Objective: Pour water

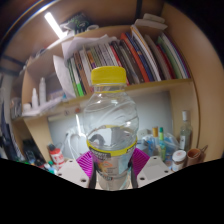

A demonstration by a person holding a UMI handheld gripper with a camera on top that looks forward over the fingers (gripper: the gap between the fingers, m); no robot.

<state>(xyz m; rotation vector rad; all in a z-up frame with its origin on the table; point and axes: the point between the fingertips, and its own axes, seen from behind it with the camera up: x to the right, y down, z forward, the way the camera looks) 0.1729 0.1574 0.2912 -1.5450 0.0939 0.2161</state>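
Gripper view: bottle in grasp, carry step, pour not begun.

Your gripper (112,168) has both pink pads clamped on the clear bottle (111,125), upright, yellow cap (108,76) on, bookshelf (150,88) well beyond. No receiving vessel can be made out; next you likely need the cap off, then a tilt.

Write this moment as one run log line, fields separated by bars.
gripper: shut on bottle | bottle: clear, upright, yellow cap on | behind: bookshelf | pouring: not yet
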